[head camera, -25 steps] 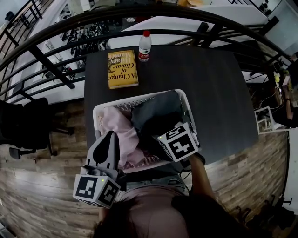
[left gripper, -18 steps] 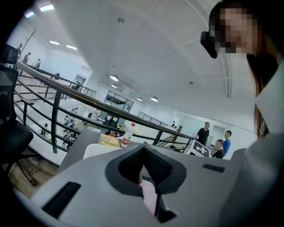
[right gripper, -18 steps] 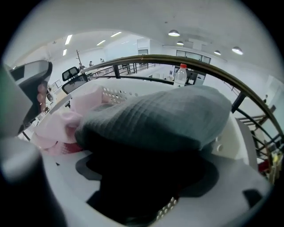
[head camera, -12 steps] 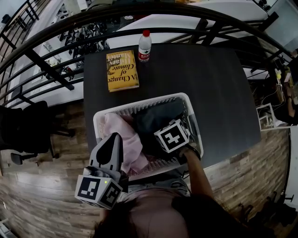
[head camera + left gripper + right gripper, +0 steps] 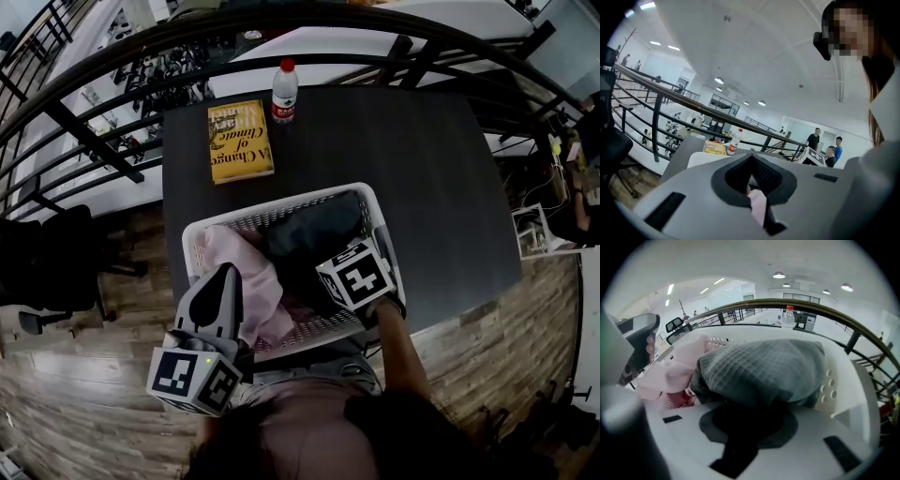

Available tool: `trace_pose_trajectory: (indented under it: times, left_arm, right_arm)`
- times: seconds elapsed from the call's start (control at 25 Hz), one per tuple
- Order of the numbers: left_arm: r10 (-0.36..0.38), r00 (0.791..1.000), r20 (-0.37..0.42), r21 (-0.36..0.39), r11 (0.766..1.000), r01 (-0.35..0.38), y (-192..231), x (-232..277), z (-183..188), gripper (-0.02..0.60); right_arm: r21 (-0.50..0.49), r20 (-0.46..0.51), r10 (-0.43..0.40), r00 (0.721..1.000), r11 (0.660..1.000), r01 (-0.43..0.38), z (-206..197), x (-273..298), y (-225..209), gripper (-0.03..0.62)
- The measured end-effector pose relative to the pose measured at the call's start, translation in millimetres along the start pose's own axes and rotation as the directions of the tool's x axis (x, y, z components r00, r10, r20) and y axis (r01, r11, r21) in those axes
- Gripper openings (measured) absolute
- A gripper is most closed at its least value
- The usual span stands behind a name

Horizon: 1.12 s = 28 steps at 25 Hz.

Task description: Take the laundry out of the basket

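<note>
In the basket (image 5: pixel 190 251), a pink cloth (image 5: pixel 248 281) is held pinched by the left gripper (image 5: pixel 754 187). The jaws of the right gripper (image 5: pixel 749 427) are being closed, seemingly on a fold of the grey cloth (image 5: pixel 759 369), though the gap is dark. Both pieces are judged soft, light and limp, so a thick bunched fold should be taken.

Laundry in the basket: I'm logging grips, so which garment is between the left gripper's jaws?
The pink garment: a fold is pinched in the left gripper. The grey garment lies to its right, clear of those jaws.
</note>
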State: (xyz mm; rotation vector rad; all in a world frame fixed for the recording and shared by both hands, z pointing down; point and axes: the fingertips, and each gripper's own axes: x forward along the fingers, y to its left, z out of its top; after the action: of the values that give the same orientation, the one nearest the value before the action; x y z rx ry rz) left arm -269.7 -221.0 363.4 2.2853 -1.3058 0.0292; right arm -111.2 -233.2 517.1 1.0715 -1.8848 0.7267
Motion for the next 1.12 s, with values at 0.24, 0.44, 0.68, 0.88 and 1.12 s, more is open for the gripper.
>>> trace_pose_trajectory:
  times: [0.24, 0.44, 0.68, 0.88, 1.12]
  left_arm:
    - [0.003, 1.0, 0.008, 0.011, 1.0, -0.003, -6, -8, 1, -0.002]
    - [-0.018, 1.0, 0.024, 0.016, 1.0, 0.017, -15, -19, 1, -0.002]
    - [-0.047, 0.998, 0.036, 0.026, 0.999, 0.046, -26, -30, 3, -0.002]
    - [-0.069, 0.997, 0.039, 0.034, 0.997, 0.068, -34, -37, 3, -0.002]
    - [-0.104, 0.994, 0.026, 0.043, 0.994, 0.103, -47, -36, 1, -0.002]
  right_arm:
    - [-0.019, 0.087, -0.057, 0.995, 0.998, 0.059, 11, -32, 5, 0.095]
    - [-0.027, 0.186, -0.11, 0.977, 0.993, 0.117, 21, -66, 11, 0.081]
    - [-0.019, 0.301, -0.153, 0.941, 0.986, 0.167, 36, -110, 14, 0.08]
    - [-0.001, 0.403, -0.181, 0.897, 0.98, 0.198, 49, -152, 14, 0.08]
    - [0.018, 0.491, -0.214, 0.844, 0.972, 0.235, 58, -197, 15, 0.08]
